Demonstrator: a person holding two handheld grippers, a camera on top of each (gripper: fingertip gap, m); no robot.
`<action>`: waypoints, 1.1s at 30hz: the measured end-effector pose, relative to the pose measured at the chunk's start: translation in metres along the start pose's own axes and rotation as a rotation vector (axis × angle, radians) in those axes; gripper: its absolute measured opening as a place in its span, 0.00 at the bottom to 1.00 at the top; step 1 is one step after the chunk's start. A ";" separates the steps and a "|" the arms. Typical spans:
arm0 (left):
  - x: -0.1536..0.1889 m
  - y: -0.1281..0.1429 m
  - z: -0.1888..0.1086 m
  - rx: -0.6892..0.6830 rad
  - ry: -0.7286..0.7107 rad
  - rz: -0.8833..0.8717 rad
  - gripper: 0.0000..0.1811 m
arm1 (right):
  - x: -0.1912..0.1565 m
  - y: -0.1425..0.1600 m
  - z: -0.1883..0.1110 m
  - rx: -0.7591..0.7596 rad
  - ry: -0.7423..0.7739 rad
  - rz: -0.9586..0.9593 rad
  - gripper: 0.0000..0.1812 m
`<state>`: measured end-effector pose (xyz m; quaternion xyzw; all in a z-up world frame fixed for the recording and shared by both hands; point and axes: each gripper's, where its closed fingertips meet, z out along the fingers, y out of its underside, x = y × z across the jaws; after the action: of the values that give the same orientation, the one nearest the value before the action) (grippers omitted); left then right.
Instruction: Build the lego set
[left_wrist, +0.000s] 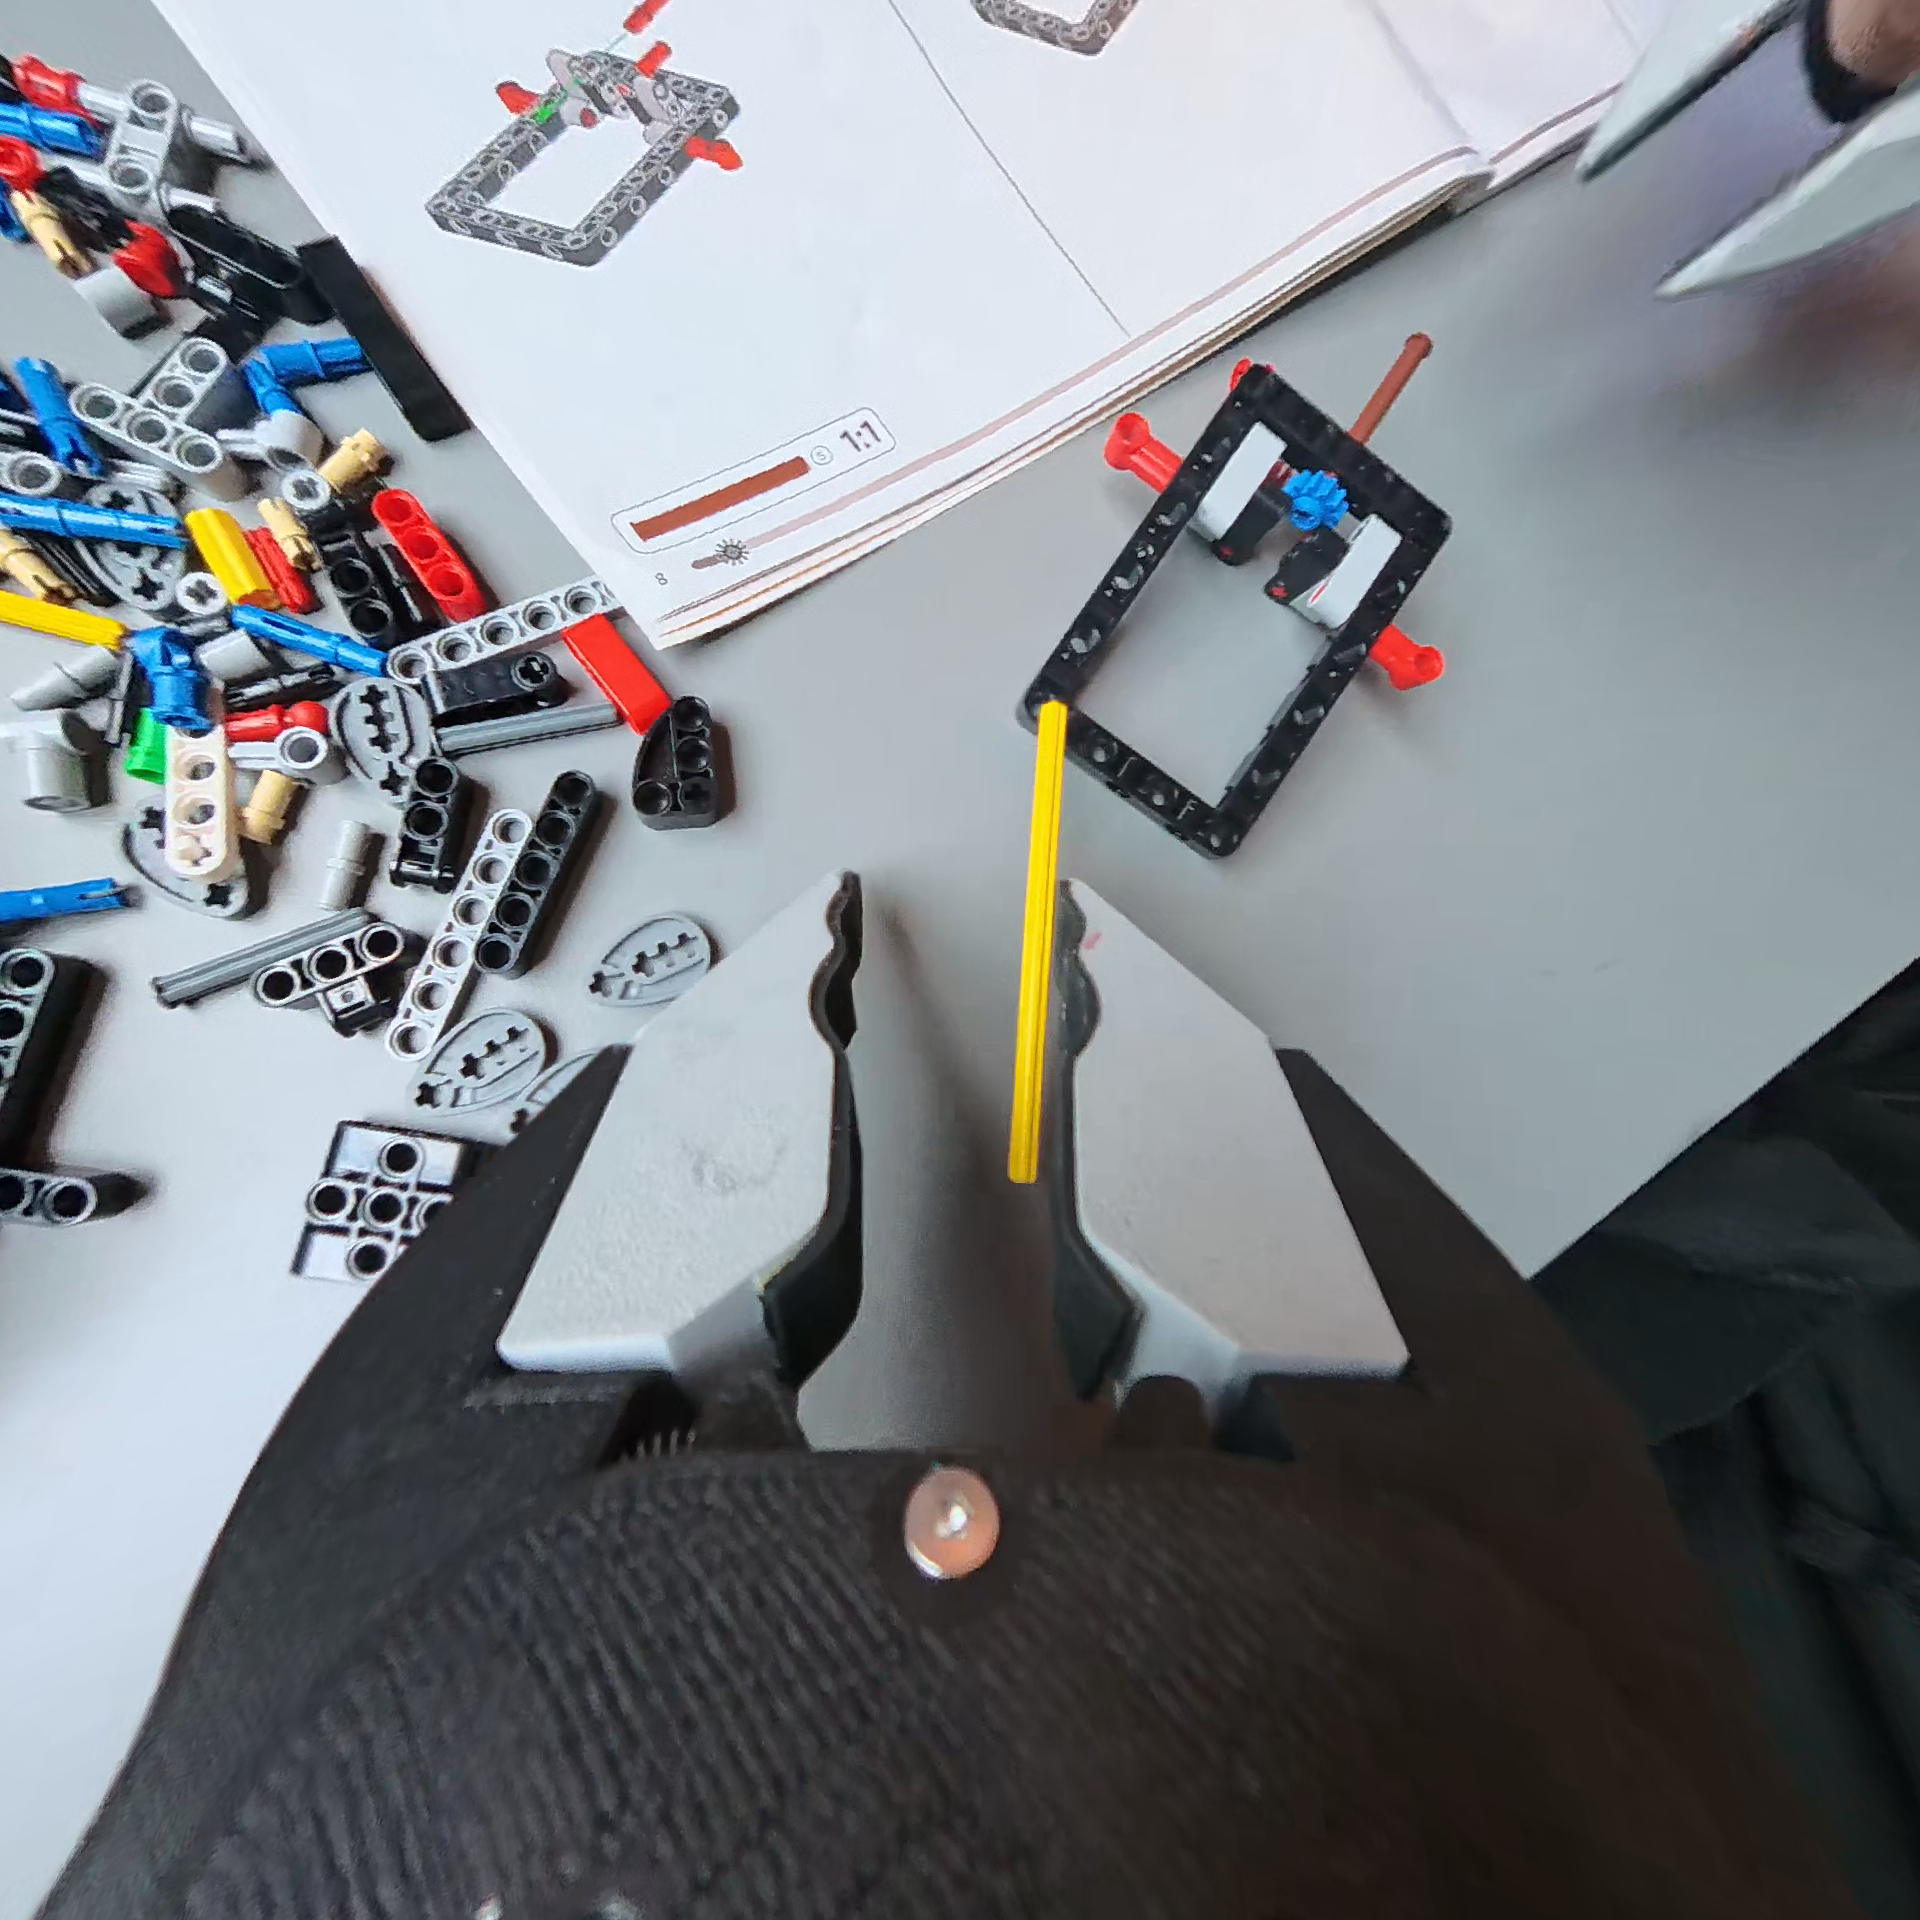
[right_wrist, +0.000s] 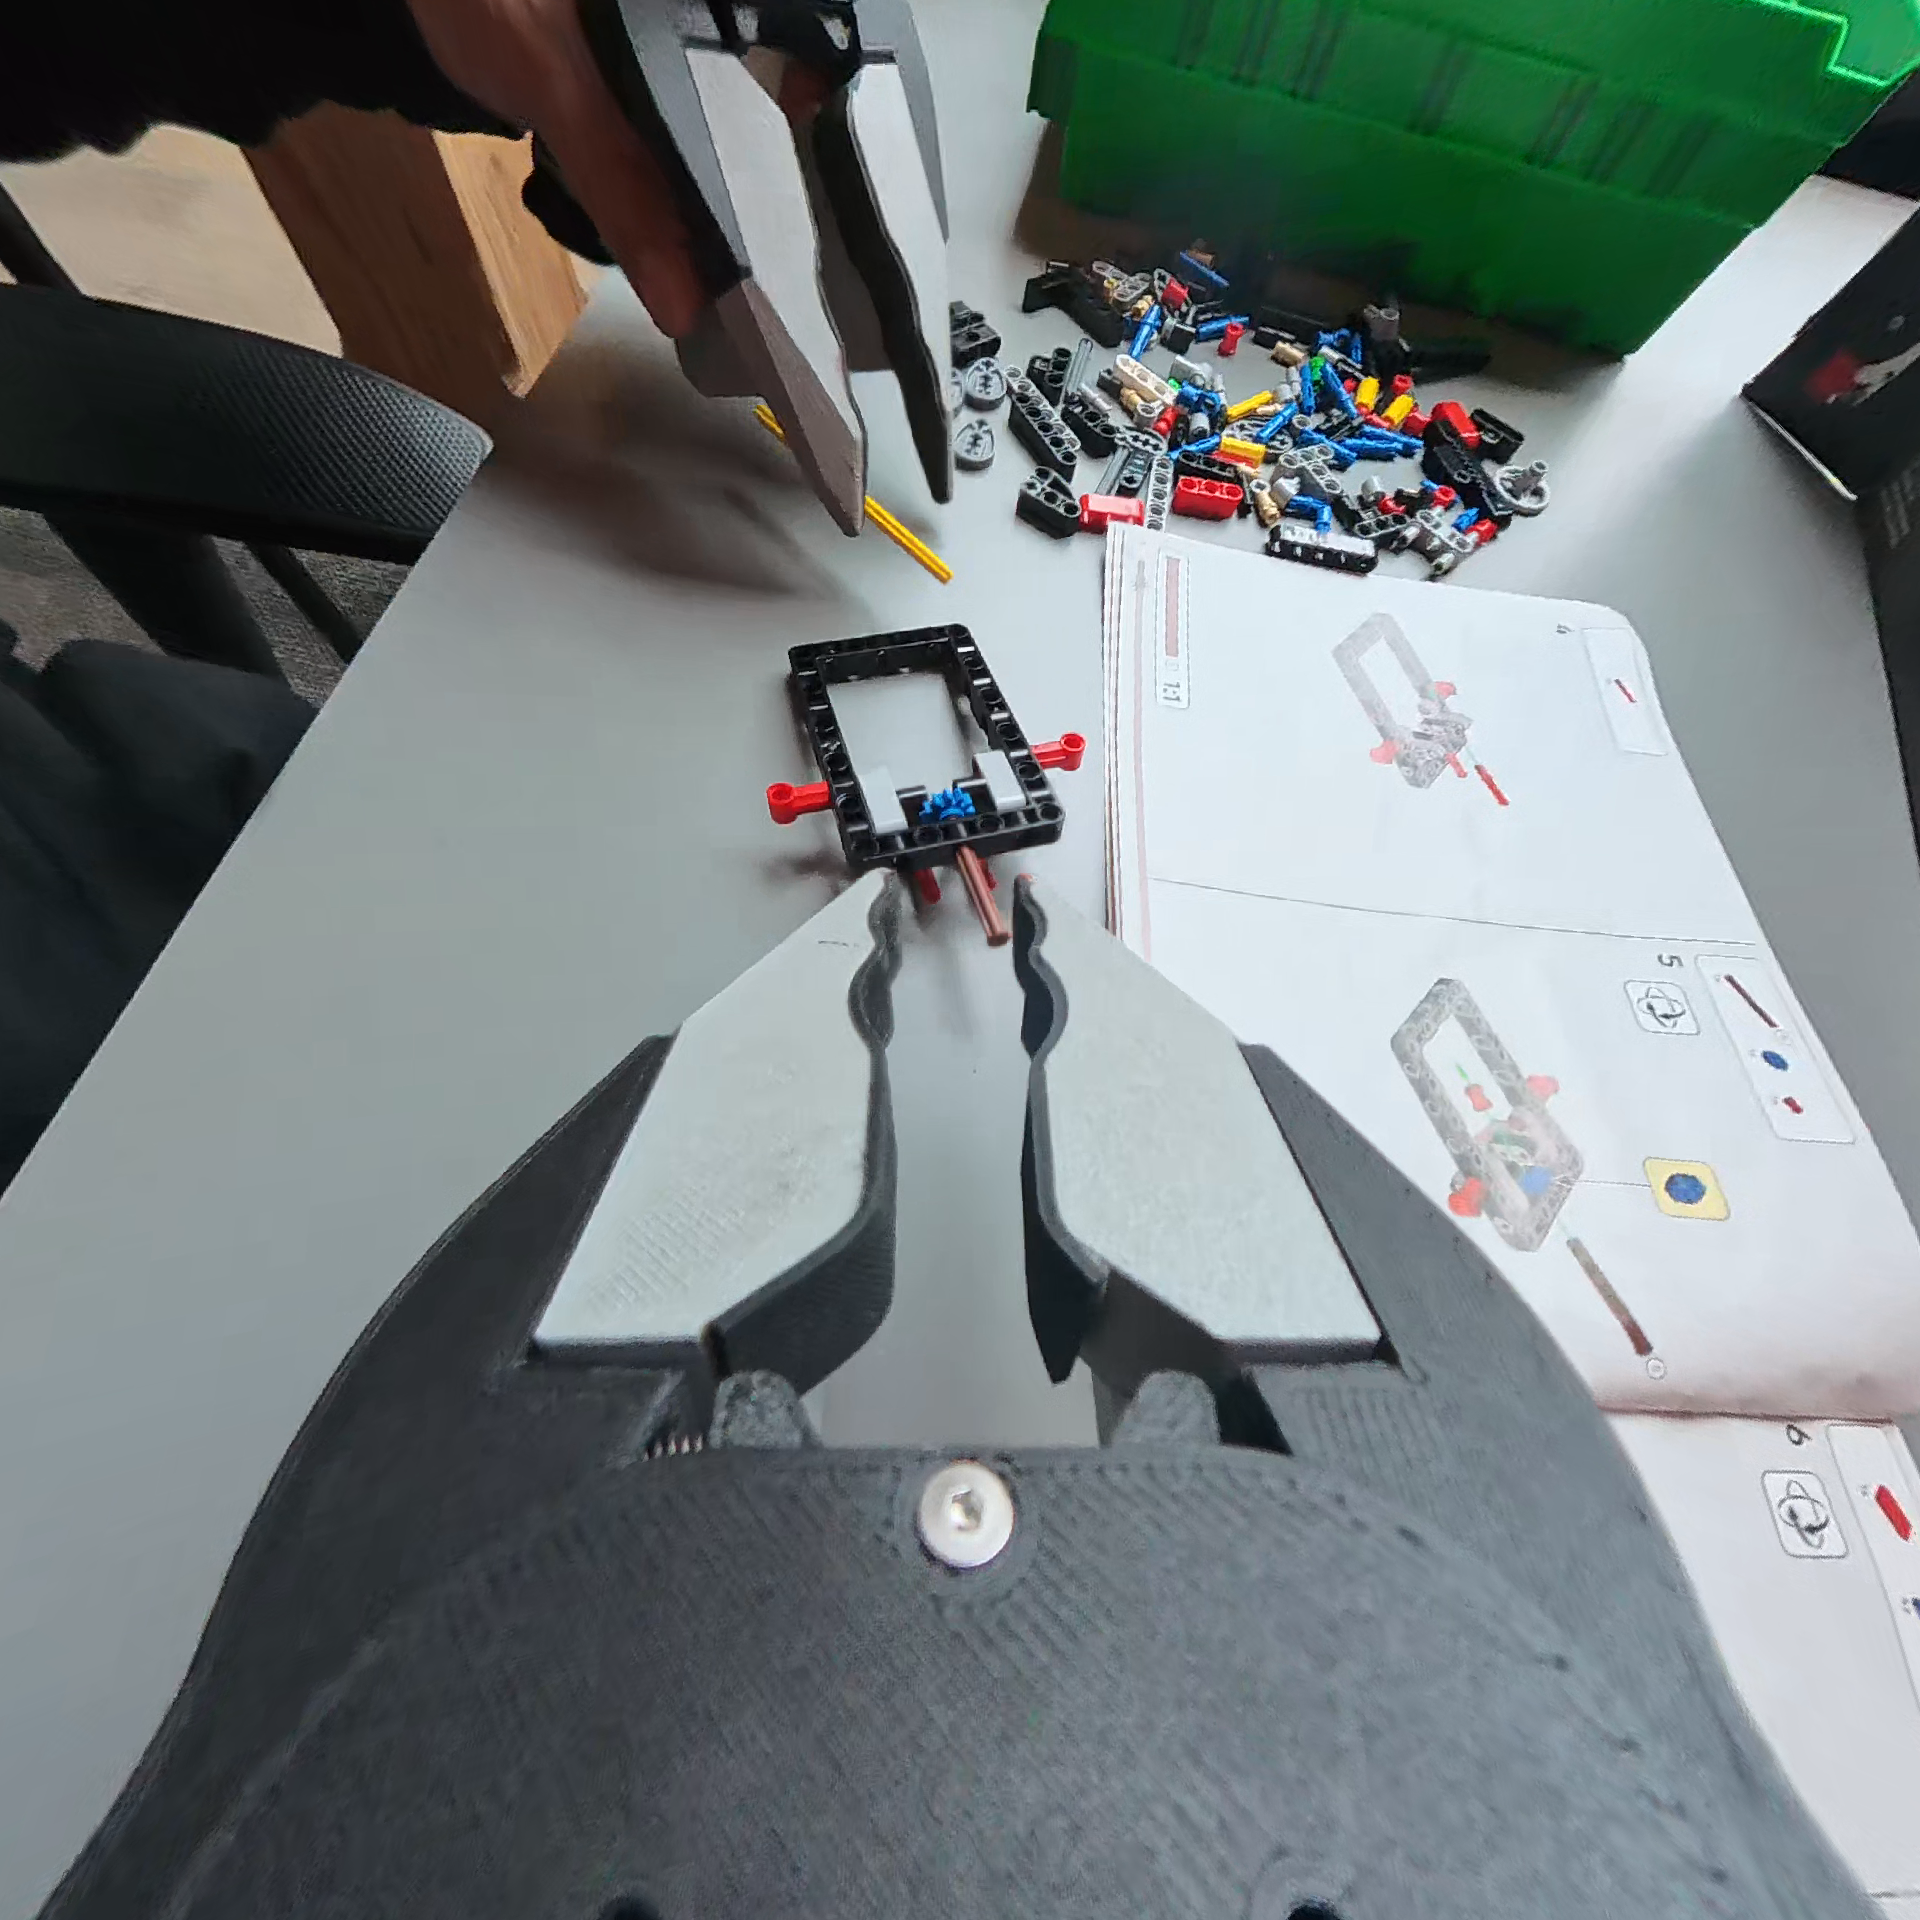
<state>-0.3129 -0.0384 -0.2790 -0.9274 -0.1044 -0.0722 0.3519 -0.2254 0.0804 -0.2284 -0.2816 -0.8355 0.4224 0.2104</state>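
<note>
The left gripper (left_wrist: 956, 914) hangs over the grey table (left_wrist: 1558, 935) with its jaws spread wide, gripping nothing. A yellow axle (left_wrist: 1037, 935) lies on the table between its fingers, close against one, its far end touching a corner of the black frame (left_wrist: 1101, 743). The right gripper (right_wrist: 954, 883), jaws narrowly parted and empty, points at the brown axle (right_wrist: 982, 894) sticking out of that frame. Beyond lie the open instruction booklet (right_wrist: 1351, 831), the loose parts pile (right_wrist: 1247, 436) and a green box (right_wrist: 1455, 156) at the far edge.
</note>
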 end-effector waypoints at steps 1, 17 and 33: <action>0.002 -0.001 -0.002 0.002 -0.010 0.026 0.18 | 0.000 -0.004 0.000 -0.002 0.011 -0.006 0.09; -0.018 -0.036 -0.045 0.163 -0.209 0.382 0.19 | -0.001 -0.098 0.130 -0.167 -0.052 -0.690 0.00; -0.015 -0.022 -0.024 0.256 0.054 0.296 0.05 | 0.065 -0.082 0.062 -0.265 0.058 -0.201 0.03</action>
<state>-0.3342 -0.0407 -0.2501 -0.8781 0.0344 -0.0306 0.4763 -0.3347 0.0462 -0.1879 -0.2341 -0.9014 0.2768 0.2368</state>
